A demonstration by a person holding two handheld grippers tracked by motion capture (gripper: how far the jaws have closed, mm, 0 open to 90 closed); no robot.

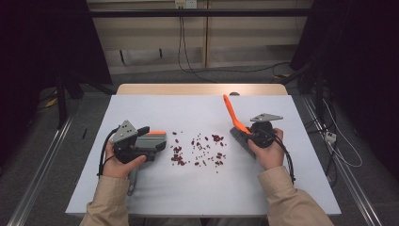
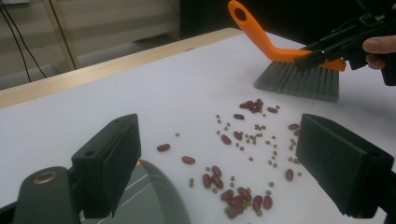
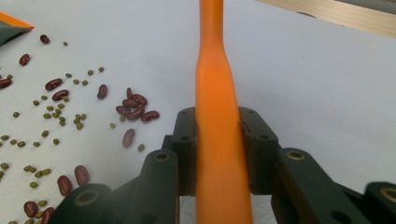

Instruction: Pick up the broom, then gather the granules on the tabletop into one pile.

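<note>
Beans (image 1: pixel 200 149), red kidney ones + small green ones, lie scattered mid-counter (image 1: pixel 155 193), between the two claws. None swept up yet as far as I can tell, so work looks barely begun.

Right claw (image 3: pixel 218 140) is clenched on the orange handle of the brush (image 1: pixel 234 121); grey bristles sit on the counter just right of the spill, handle tilted up toward far side. Left claw (image 2: pixel 224 172) has jaws spread wide in its own view, w/ beans between and beyond them. A grey dustpan (image 1: pixel 151 140) w/ orange edge sits at left of the spill, mouth facing the beans; in high view the left claw is right over it, but whether it actually grips the pan I can't tell.

Left to do, by my read: drag brush leftward through the whole spread, herd beans into the pan, get stragglers at near + far edges. Small green ones prob. roll, so slow strokes.
</note>
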